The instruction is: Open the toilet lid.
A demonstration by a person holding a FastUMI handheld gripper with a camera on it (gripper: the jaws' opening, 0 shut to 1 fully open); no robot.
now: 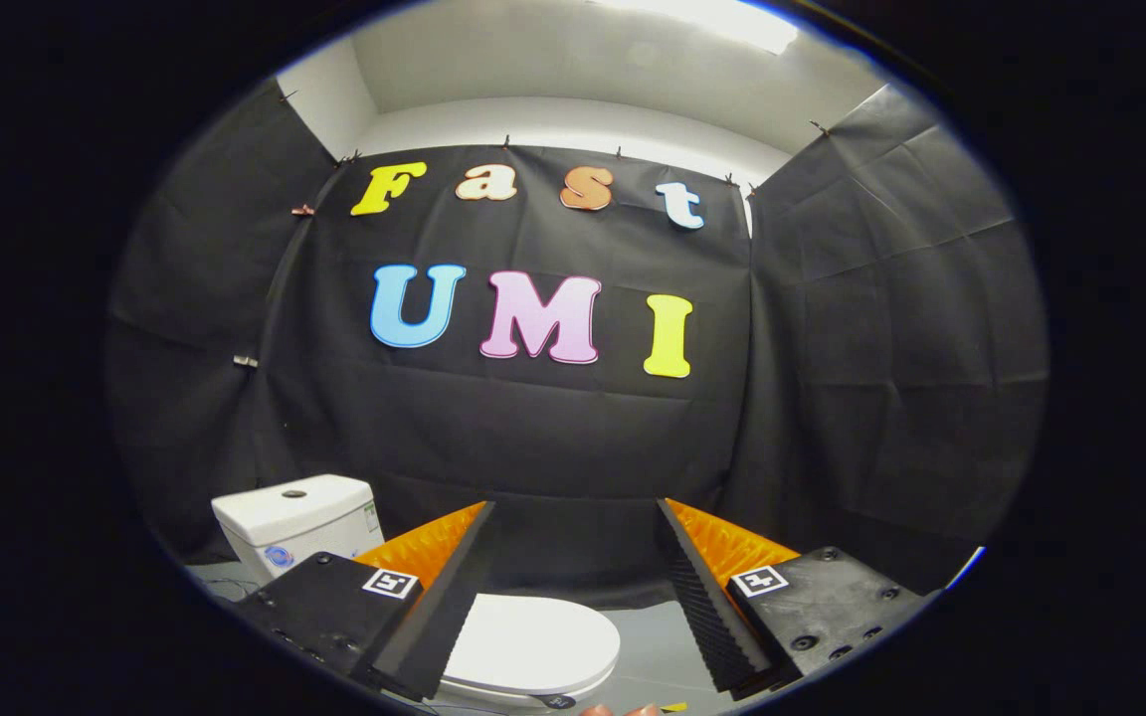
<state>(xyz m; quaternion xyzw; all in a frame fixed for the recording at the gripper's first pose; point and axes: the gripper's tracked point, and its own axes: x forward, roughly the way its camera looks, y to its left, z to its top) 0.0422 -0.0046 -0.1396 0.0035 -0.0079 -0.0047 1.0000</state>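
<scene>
Currently the gripper (573,597) is hovering with fingers spread wide, pinching nothing. The toilet lid (531,644) is lying flat (still down) below and between the fingers, nearer the left one; the tank (296,519) is sitting beyond the left finger. Risk: fingers sliding off the smooth lid rim if the approach is landing too shallow.

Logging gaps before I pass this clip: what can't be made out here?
- Lid: closed; its left part sits behind a finger, hinge unseen.
- Bowl: below the lid, cut off by the gripper view's edge.
- Tank: lower part behind the gripper, whose fingers stand open above the lid; sticker too small to tell.
</scene>
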